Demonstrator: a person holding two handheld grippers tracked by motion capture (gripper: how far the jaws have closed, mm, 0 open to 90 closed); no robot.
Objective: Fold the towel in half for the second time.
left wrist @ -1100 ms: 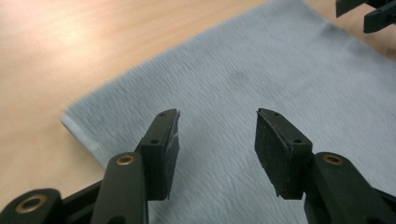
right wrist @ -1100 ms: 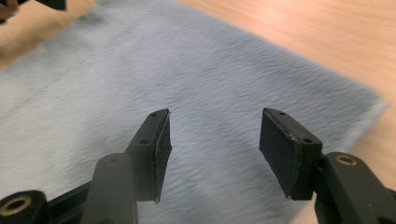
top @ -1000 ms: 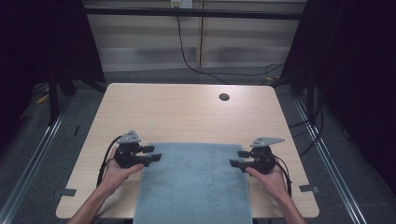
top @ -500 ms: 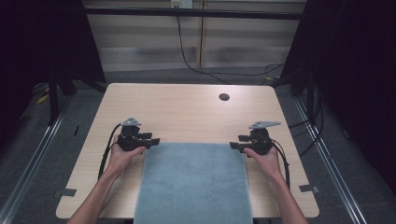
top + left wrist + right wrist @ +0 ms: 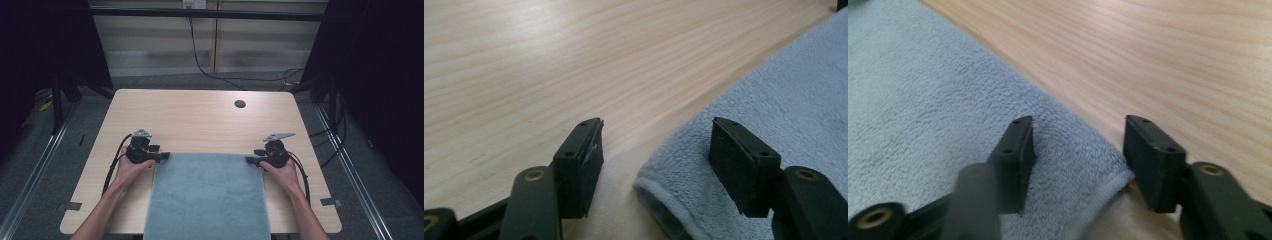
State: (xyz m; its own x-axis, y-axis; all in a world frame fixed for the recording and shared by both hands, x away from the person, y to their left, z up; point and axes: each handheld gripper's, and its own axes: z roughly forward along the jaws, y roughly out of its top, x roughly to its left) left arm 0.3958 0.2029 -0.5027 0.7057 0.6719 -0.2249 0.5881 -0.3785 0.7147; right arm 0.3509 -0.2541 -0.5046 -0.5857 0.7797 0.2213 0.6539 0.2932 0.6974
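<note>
Both grippers, left gripper and right gripper, flank the towel (far corners)

Grey-blue towel, pale wood-grain table, black tongs

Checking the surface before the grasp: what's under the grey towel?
The wooden table lies under the grey towel, bare around its far corners. Anything beneath the towel's middle is covered; its near edge hangs over the table's front.

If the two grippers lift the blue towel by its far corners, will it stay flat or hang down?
The towel looks like soft terry, so it would probably sag between the left gripper and the right gripper. Its near end hangs over the table edge, so it seems limp.
</note>
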